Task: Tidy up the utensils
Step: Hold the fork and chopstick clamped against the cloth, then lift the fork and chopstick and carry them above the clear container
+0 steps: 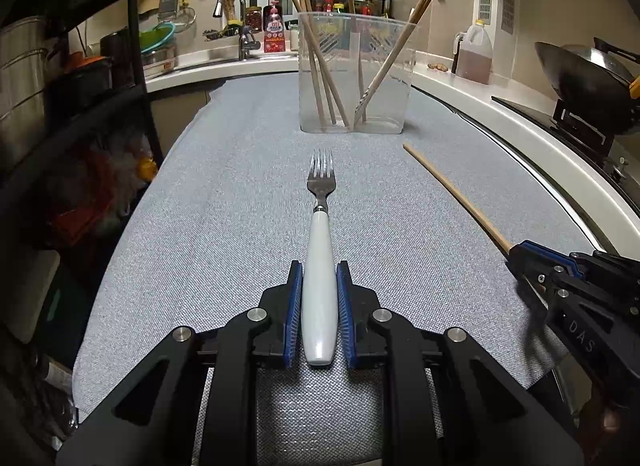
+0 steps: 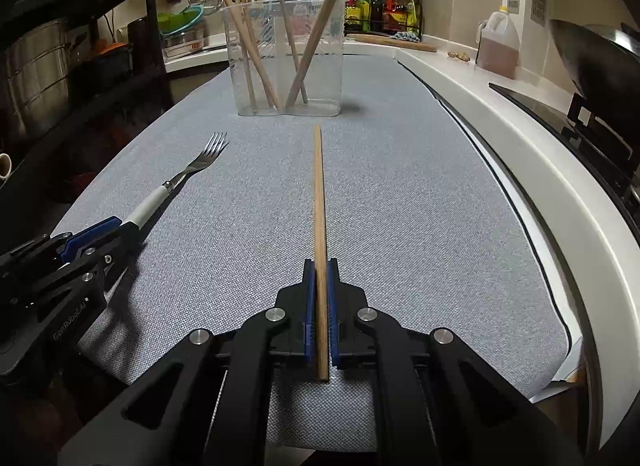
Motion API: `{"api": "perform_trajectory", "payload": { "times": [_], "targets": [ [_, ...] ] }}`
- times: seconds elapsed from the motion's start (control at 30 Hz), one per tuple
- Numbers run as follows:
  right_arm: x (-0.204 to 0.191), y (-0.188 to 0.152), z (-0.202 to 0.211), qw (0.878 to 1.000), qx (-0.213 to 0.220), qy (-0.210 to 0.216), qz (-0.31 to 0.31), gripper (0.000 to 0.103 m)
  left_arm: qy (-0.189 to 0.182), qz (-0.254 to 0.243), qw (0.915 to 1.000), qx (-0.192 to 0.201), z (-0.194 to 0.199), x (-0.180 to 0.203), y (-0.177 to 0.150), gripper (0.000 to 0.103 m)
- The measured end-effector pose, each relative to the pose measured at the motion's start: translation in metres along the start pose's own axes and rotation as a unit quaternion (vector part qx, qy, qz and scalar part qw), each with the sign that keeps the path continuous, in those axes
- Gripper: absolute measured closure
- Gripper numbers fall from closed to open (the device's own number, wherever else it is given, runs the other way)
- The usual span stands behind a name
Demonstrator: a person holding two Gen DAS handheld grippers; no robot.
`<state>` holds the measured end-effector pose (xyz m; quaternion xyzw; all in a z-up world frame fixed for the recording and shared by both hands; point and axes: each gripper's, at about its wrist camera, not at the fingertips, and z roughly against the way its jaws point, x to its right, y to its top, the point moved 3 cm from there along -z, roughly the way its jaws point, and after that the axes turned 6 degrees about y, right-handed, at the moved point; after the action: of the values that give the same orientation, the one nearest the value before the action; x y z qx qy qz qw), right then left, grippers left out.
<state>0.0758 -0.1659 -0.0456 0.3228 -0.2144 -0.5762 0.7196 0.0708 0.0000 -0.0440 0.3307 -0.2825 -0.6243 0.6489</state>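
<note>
Two grippers, each with one utensil clamped, both sitting low over the grey cloth (image 1: 224, 193) that covers the table.

Left gripper (image 1: 319, 278) has its blue pads squeezed against the white handle of a fork (image 1: 320, 225), jaws only a narrow way apart, just the width of that handle. The fork points straight ahead, tines toward the clear plastic container (image 1: 356, 73), with the head lying on or just above the cloth, can't tell which.

Right gripper (image 2: 321, 272) is nearly fully closed on a single wooden chopstick (image 2: 319, 201), pinching it near its back end. The stick runs forward along the cloth and its far tip stops a bit short of the container.

Seen from the right wrist camera, the fork sits off to the left of the chopstick, well apart from it and angled toward the same container.

That container stands upright at the far end of the cloth and already has several wooden chopsticks (image 1: 320, 65) leaning inside, splayed left and right.
</note>
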Motion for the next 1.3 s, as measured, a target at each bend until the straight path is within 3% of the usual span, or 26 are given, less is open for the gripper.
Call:
{"api": "perform_trajectory", "payload": {
  "times": [0.4,0.73,1.0,1.3],
  "targets": [
    [0.000,0.024,0.040,0.999,0.049,-0.007,0.015,0.097,0.002,-0.006,0.9982,0.060,0.029,-0.003,0.012,0.086],
    [0.007,0.053,0.068,0.996,0.087,-0.005,0.020,0.097,-0.008,0.002,0.9969,0.078,0.039,-0.007,0.021,0.086],
    [0.012,0.081,0.082,0.994,0.107,-0.003,0.021,0.097,-0.037,0.018,0.9953,0.088,0.052,-0.014,0.045,0.086],
    [0.008,0.125,0.101,0.991,0.128,0.010,0.030,0.097,-0.056,0.029,0.9931,0.099,0.064,-0.029,0.096,0.086]
  ]
}}
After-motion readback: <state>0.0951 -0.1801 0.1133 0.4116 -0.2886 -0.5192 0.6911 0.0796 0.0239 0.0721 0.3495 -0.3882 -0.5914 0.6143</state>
